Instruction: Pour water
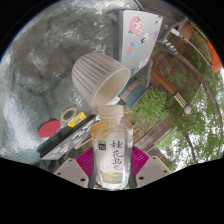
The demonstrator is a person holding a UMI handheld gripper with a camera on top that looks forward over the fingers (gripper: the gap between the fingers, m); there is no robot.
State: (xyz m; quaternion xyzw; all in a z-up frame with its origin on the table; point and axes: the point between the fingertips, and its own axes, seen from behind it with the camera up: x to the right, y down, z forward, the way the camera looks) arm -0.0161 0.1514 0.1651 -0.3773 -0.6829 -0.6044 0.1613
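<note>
1. Clear plastic is the material of the bottle [110, 148], which stands upright between the two fingers of the gripper [108, 170]; a white label with dark characters covers its lower half.
2. Both pink pads [143, 162] seem to press on the sides of the bottle, so the claw is closed to about the bottle's width and holds it at the labelled part.
3. Just above the bottle's open neck is the white ribbed cup [99, 77], tilted with its mouth toward the bottle. I cannot tell what supports it.
4. My judgement: the bottle is light and its thin wall is soft, so a hard squeeze may dent it or push liquid out. The label gives better friction than bare plastic, so the middle of the body is a good place to hold.
5. Behind lie a table [30, 90] with scissors [72, 117] and a small red thing [48, 128], and green plants [155, 105].
</note>
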